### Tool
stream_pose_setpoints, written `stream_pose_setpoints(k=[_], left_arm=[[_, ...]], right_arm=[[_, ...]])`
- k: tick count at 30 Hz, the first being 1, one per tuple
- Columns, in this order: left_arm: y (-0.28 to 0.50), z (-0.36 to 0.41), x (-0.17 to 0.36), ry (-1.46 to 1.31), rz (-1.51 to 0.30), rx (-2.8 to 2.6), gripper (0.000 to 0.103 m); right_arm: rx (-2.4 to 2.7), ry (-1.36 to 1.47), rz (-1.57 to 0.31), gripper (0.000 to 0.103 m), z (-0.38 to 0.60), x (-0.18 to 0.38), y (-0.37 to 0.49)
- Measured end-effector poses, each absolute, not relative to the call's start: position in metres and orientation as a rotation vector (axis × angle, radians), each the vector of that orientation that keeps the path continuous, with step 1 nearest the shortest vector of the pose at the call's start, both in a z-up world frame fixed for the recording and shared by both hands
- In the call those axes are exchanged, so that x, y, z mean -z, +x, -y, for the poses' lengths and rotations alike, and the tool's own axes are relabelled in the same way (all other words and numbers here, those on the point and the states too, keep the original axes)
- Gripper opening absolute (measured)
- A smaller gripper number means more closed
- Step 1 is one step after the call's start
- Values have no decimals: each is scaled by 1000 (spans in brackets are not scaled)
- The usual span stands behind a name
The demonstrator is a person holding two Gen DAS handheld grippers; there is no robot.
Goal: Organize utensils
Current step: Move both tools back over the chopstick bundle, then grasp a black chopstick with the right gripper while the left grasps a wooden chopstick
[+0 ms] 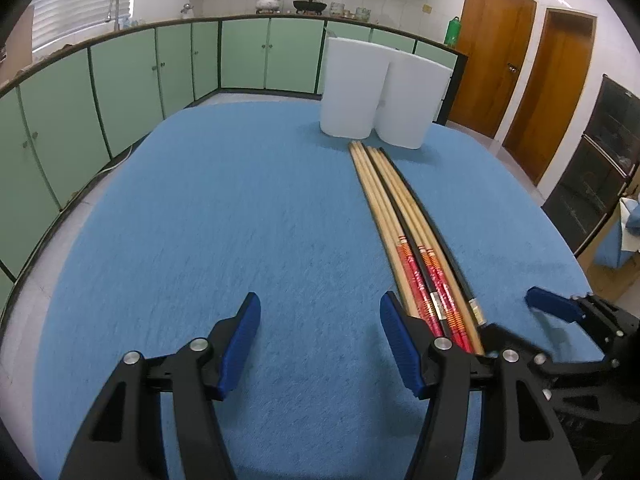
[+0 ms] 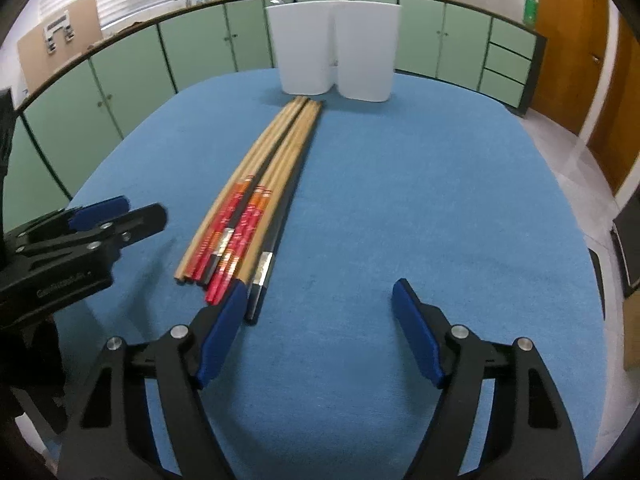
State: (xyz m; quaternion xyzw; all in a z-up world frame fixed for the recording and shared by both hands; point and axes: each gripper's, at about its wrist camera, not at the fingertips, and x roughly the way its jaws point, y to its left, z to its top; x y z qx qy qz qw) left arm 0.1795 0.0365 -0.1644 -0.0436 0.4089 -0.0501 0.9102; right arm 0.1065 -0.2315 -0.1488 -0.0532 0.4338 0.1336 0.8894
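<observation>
A blue cloth covers the table, with green cabinets curving behind it under a counter that carries a faucet, a white pot and a dark pan. The left gripper hangs over bare cloth with its jaws apart and nothing between them. Just to its right lies the bundle of chopsticks, pale wood with red printed ends and a few black ones, side by side and pointing toward two white containers that stand touching at the far edge. The right gripper also stands parted and empty; its left pad sits at the near ends of the chopsticks, possibly touching one, though blur hides it. Only the left view shows the brown doors fully; only the right view shows a cardboard panel by the window.
</observation>
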Motion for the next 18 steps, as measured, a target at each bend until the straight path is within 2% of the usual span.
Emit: stream_pose_setpoints(k=[2, 6, 8, 10, 12, 15, 16, 18], left_arm=[[179, -38, 165, -91, -846, 98, 61], [174, -36, 163, -71, -833, 90, 61], [171, -34, 163, -58, -827, 87, 61], [169, -34, 162, -51, -824, 88, 61], [167, -35, 163, -50, -824, 86, 61], [165, -34, 163, -47, -830, 93, 61], [165, -33, 163, -45, -833, 97, 62], [165, -32, 164, -43, -842, 108, 62]], right_arm=[[-264, -103, -895, 71, 238, 147, 104], [-322, -68, -900, 62, 237, 146, 98], [-348, -87, -905, 50, 229, 148, 94], [-349, -108, -900, 43, 224, 148, 94], [-361, -115, -898, 27, 221, 147, 93], [-370, -120, -896, 11, 219, 147, 94], [-375, -118, -895, 7, 219, 147, 94], [-360, -105, -893, 6, 222, 147, 96]])
